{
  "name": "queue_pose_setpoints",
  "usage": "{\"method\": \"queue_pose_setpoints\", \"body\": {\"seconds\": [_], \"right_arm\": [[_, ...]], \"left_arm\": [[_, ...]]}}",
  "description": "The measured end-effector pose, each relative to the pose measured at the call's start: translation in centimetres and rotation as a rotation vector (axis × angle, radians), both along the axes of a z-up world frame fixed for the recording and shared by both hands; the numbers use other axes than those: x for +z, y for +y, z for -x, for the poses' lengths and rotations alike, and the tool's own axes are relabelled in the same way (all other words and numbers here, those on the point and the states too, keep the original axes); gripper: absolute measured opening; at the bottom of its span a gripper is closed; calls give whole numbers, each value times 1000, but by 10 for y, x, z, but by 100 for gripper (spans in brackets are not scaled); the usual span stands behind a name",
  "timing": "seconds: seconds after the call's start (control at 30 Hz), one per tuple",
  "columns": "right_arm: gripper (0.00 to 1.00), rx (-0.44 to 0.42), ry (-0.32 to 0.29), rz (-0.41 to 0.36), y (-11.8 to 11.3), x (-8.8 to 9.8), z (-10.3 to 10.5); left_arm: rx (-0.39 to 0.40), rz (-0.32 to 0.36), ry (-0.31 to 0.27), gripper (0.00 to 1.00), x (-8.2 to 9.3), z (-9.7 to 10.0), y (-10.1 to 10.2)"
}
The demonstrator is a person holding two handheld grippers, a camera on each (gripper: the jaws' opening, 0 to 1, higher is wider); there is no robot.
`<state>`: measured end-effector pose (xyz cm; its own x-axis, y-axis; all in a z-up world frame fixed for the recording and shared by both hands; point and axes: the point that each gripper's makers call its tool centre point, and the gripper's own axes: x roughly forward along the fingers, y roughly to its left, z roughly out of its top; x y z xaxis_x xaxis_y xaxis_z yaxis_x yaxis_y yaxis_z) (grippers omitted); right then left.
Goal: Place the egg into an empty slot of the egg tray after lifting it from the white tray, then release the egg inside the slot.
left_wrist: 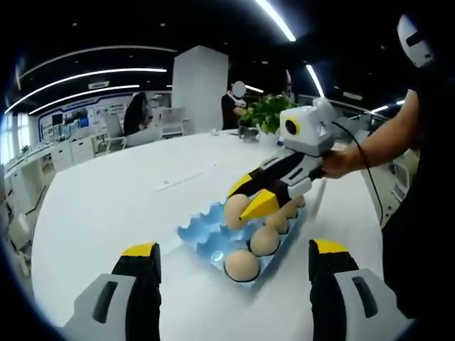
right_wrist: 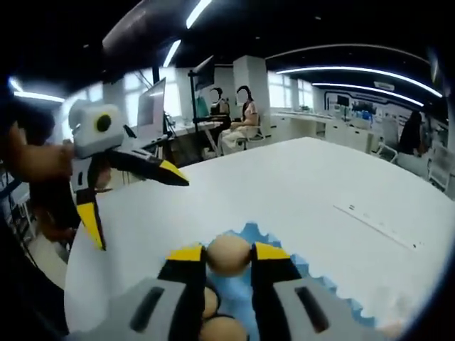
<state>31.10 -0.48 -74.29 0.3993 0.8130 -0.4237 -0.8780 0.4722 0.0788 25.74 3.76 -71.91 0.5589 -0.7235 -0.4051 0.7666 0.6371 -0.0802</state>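
Observation:
My right gripper [right_wrist: 227, 257] is shut on a tan egg [right_wrist: 227, 253], holding it just above the blue egg tray [right_wrist: 245, 288]. In the left gripper view that gripper [left_wrist: 249, 197] comes in from the right with the egg [left_wrist: 234, 212] over the tray's far end. The tray [left_wrist: 206, 238] lies on the white table and has three other eggs [left_wrist: 242, 265] in its slots on the near and right side. Nearer than the tray, my left gripper [left_wrist: 233, 249] stands open with nothing between its jaws. It is also in the right gripper view, wide open at the left [right_wrist: 138, 209].
The round white table [left_wrist: 114, 199] stretches far to the left and behind the tray. A potted plant [left_wrist: 266, 110] stands at its far edge. A person's hand [left_wrist: 343, 160] holds the right gripper. People sit at desks [right_wrist: 238, 117] in the background.

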Motion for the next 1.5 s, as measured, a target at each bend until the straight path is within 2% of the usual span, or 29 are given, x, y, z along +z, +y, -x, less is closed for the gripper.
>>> {"method": "queue_pose_setpoints", "body": {"seconds": [0.53,0.87,0.93,1.33,1.5], "right_arm": [[23,29,37,36,25,-23,-5],[24,43,56,55,30,-34,-7],[24,39,78,53,31,-36,-6],[25,46,73,62,33,-37,-8],[25,57,48,61,32,-37,-7]], "left_arm": [[11,5,-4,86,1,1,4],[17,17,-7,86,3,-1,6],[19,21,-7,86,3,-1,6],[18,12,-8,86,2,-2,6],[25,7,-9,86,2,-1,6]]}}
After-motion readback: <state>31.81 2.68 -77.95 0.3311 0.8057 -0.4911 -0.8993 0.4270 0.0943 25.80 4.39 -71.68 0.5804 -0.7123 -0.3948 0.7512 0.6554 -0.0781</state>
